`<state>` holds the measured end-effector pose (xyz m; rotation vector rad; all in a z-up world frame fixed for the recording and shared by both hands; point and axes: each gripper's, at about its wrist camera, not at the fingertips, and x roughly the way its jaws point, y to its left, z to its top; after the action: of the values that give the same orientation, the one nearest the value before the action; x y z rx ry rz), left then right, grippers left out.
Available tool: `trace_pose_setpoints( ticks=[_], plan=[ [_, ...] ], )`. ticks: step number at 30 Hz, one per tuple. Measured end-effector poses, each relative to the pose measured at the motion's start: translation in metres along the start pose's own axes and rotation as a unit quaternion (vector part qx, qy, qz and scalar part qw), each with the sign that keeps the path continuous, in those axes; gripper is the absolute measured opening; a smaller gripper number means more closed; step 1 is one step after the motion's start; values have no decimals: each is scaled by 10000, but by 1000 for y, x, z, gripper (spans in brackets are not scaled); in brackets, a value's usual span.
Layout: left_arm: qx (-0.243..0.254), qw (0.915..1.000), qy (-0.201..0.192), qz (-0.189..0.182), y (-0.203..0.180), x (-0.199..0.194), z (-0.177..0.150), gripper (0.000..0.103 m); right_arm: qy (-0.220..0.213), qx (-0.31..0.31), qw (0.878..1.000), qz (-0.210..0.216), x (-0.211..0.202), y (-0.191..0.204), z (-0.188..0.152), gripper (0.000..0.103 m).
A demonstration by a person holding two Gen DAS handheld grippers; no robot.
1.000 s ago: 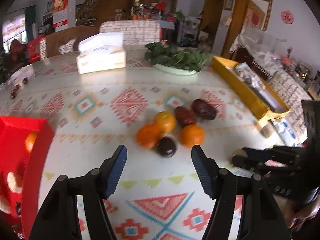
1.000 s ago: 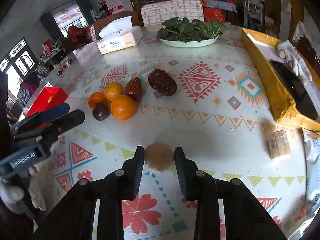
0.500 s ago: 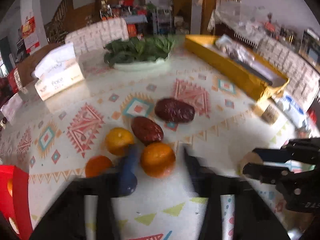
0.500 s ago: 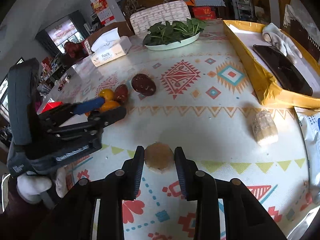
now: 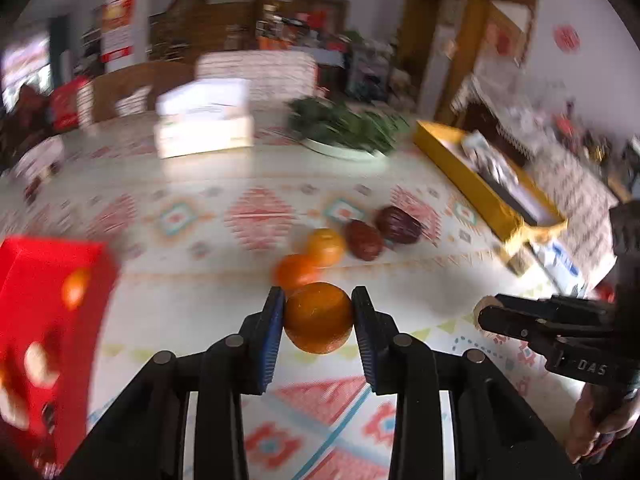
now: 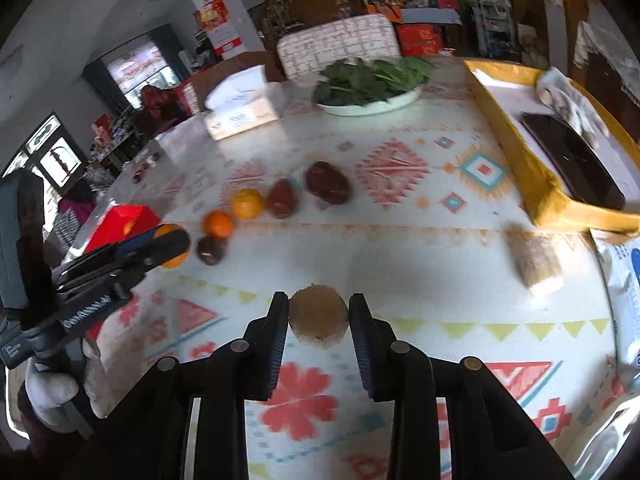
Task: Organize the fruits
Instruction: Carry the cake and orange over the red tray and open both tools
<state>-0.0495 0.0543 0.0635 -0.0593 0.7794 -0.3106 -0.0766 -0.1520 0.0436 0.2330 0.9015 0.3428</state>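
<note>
Pinching an orange in my left tongs, my right tongs clamp a brown disc above the surface.

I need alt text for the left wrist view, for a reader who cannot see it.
The left claw grips a round orange fruit between its blue pads above a patterned tablecloth. Beyond it lie two more oranges and two dark red fruits; a red box stands at the left.

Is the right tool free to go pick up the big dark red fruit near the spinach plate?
Probably not yet. The right tool is shut on a brown round fruit, so its jaws are full, though the tabletop path to the dark red fruit looks open.
</note>
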Motion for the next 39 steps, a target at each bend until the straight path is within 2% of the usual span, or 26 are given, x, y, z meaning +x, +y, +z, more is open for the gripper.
trace_pose_setpoints(
  ticks=[5,12,17,21,28,36,37,39],
  plan=[
    [-590,9968,-372,399,61,-51,-14,33,30,-392,9989,261,4,50,3,34],
    [-1324,9821,-640,1173,161,-102,-34,33,206,-1052,9920,670,30,136,11,34],
    [-1659,9724,-631,1514,215,-112,-38,33,330,-1514,9826,1024,57,206,24,34],
    [-1847,9671,-479,1680,247,-104,-42,33,558,-1676,9767,1216,88,250,32,34],
    [-1959,9651,-241,1718,275,-88,-47,33,859,-1833,9720,1193,147,303,40,34],
    [-2107,9613,-218,1763,287,-81,-42,34,801,-1886,9739,982,177,320,52,34],
    [-2152,9609,-214,1731,289,-81,-42,35,794,-1861,9746,955,178,320,54,34],
    [-2212,9595,-276,1724,291,-84,-42,44,814,-1794,9756,973,179,316,57,34]
  ],
)
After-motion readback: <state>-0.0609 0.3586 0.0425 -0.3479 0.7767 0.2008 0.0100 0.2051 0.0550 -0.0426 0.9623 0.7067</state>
